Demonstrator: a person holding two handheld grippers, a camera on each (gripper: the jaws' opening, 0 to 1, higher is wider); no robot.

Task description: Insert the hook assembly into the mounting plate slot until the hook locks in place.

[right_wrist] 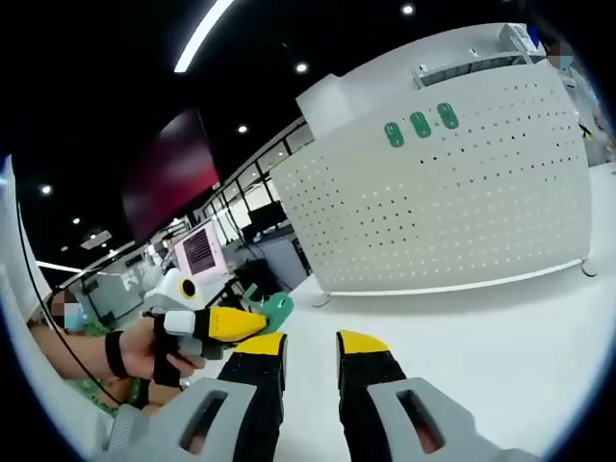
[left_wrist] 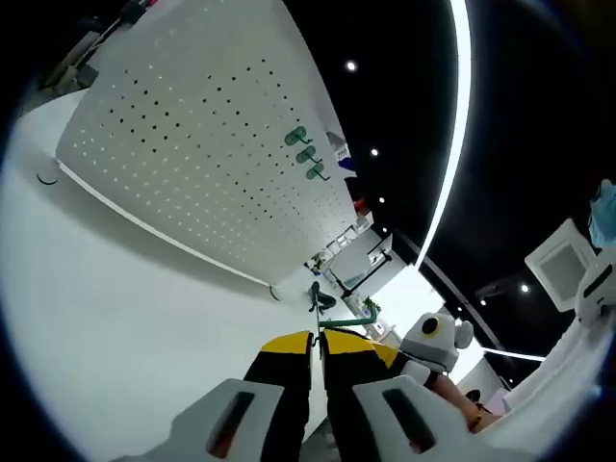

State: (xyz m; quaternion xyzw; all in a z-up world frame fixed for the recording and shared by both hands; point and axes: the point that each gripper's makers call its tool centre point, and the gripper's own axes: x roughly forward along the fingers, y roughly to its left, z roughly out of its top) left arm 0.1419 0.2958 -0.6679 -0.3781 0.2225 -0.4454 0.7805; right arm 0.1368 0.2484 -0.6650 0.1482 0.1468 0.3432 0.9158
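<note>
hook: green (left_wrist: 322,310), thin bent stem, pinched in left gripper (left_wrist: 318,339) before pegboard (left_wrist: 192,125) | right gripper (right_wrist: 310,348): jaws apart, empty | pegboard: three green hooks (right_wrist: 421,125) mounted | white table (right_wrist: 500,346), dark ceiling

Pegboard (right_wrist: 452,202) matt white perforated sheet; hook (left_wrist: 332,310) smooth green plastic.

Left gripper (left_wrist: 318,339): jaws nearly together, clamped on the thin stem of a green hook (left_wrist: 323,306); yellow-tipped black fingers (left_wrist: 287,348) rise from the bottom of the left gripper view.
Left gripper, seen from the right gripper view (right_wrist: 252,322): enters from the left, held level.
Person's hand (right_wrist: 159,348): wrapped around its handle, dark band at the wrist.
Right gripper (right_wrist: 312,348): jaws apart, nothing between the 2 fingers (right_wrist: 361,356).
</note>
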